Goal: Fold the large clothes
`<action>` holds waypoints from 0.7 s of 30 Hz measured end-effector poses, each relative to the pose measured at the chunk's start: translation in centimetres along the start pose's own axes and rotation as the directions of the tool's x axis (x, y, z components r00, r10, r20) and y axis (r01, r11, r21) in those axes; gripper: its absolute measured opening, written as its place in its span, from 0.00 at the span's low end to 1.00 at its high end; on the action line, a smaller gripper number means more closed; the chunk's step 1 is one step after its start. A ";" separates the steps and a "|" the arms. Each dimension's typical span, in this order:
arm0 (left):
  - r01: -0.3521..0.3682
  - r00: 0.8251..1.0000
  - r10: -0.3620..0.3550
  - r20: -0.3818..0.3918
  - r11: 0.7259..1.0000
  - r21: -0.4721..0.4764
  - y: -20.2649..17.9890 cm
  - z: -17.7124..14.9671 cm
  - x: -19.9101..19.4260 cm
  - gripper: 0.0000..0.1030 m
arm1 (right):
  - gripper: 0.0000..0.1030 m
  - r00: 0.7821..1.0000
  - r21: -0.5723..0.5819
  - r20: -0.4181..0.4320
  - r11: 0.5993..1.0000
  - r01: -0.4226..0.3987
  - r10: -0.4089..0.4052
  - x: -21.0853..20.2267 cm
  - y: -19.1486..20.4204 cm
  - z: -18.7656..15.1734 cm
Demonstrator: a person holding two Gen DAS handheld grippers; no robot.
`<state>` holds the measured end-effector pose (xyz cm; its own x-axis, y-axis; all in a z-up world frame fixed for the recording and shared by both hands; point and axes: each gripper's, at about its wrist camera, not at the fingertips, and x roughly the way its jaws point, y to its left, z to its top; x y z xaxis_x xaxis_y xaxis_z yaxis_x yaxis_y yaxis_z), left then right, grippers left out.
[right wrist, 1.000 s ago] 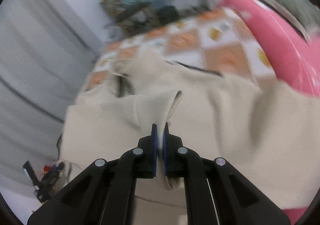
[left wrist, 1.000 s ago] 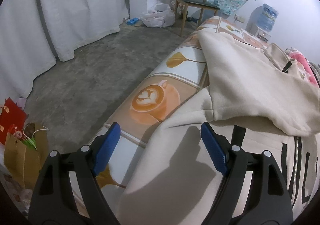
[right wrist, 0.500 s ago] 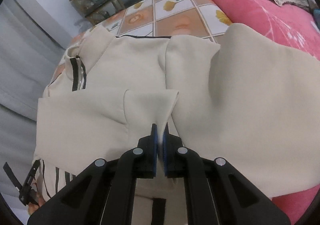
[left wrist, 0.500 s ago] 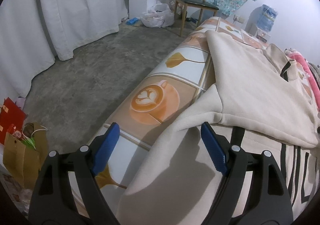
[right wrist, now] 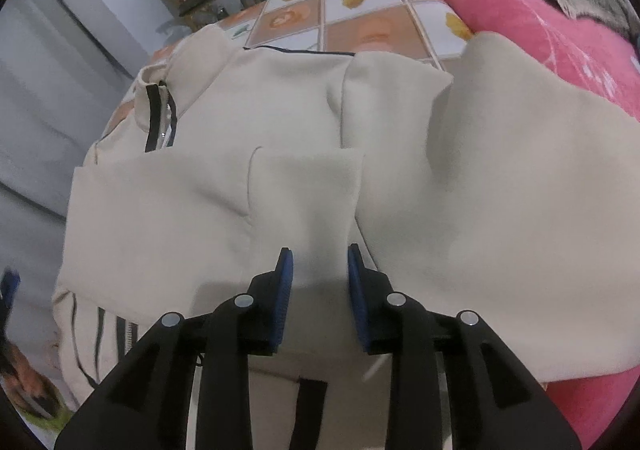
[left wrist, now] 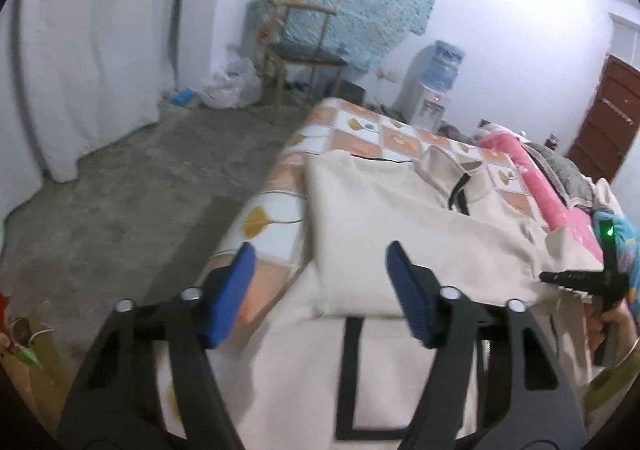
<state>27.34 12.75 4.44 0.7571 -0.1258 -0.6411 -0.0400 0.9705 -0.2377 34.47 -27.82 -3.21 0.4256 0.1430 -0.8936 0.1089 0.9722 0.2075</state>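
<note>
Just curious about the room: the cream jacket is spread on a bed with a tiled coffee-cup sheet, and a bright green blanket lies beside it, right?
Not quite: the blanket beside the cream jacket is pink, not green, as the right wrist view shows. The tiled sheet is as you say.

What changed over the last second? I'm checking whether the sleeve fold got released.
The right claw, shut on the folded cream sleeve a second ago, is opening; its pads no longer press the sleeve, which lies flat across the cream jacket. The left claw has lifted away from the jacket's edge, and its jaws are closing on nothing. The jacket stays spread on the patterned bed cover.
</note>
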 end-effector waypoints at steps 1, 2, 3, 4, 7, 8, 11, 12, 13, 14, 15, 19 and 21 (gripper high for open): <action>0.005 1.000 -0.005 -0.017 1.000 0.005 -0.4 0.4 1.2 0.43 | 0.06 1.000 -0.021 0.007 1.000 0.020 -0.020 0.0 0.4 0.0; 0.015 0.999 -0.015 -0.032 1.000 0.013 -0.6 0.7 2.0 0.38 | 0.06 1.000 -0.027 0.013 0.999 0.024 -0.023 -0.2 0.6 0.2; 0.042 0.997 -0.040 -0.059 0.999 0.033 -1.3 1.1 3.4 0.36 | 0.05 0.999 -0.032 0.026 0.999 0.025 -0.024 -0.6 0.9 0.2; 0.052 0.996 -0.048 -0.072 0.998 0.048 -1.8 1.2 4.3 0.33 | 0.05 0.998 -0.045 0.063 0.999 0.027 -0.024 -1.6 1.3 0.4; 0.060 0.991 -0.048 -0.122 0.993 0.100 -3.6 0.8 7.4 0.32 | 0.05 0.992 -0.057 0.127 0.998 0.022 -0.015 -3.4 1.7 0.7; 0.046 0.990 -0.030 -0.139 0.992 0.114 -3.9 0.4 8.3 0.32 | 0.05 0.990 -0.059 0.138 0.998 0.028 -0.019 -3.5 1.7 0.8; -0.011 0.978 0.041 -0.205 0.989 0.145 -4.3 -1.1 11.1 0.32 | 0.05 0.992 -0.052 0.118 0.997 0.059 -0.053 -1.8 1.2 1.0; -0.022 0.974 0.054 -0.221 0.990 0.142 -4.1 -1.6 11.7 0.32 | 0.05 0.992 -0.054 0.100 0.995 0.083 -0.077 -0.8 0.9 0.9; -0.025 0.973 0.054 -0.225 0.991 0.133 -3.9 -1.8 11.8 0.32 | 0.06 0.992 -0.054 0.082 0.994 0.097 -0.093 0.0 0.6 0.8; -0.030 0.977 0.056 -0.207 0.991 0.129 -3.8 -2.1 11.6 0.32 | 0.06 0.993 -0.051 0.076 0.994 0.094 -0.090 0.3 0.4 0.6; -0.030 0.977 0.056 -0.205 0.991 0.129 -3.9 -2.1 11.4 0.32 | 0.07 0.992 -0.050 0.087 0.994 0.101 -0.096 0.2 0.3 0.5; -0.029 0.979 0.056 -0.196 0.989 0.142 -4.0 -2.5 11.1 0.34 | 0.12 0.985 -0.026 0.127 0.992 0.124 -0.120 -1.7 0.2 0.8; -0.021 0.980 0.049 -0.192 0.989 0.147 -4.0 -2.7 10.9 0.38 | 0.12 0.976 -0.043 0.184 0.991 0.130 -0.120 -3.3 0.8 0.7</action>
<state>33.96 6.91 -3.56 0.6150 -0.1152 -0.7801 0.0407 0.9926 -0.1145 33.82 -27.61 0.20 0.5670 -0.0114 -0.8236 0.1242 0.9896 0.0718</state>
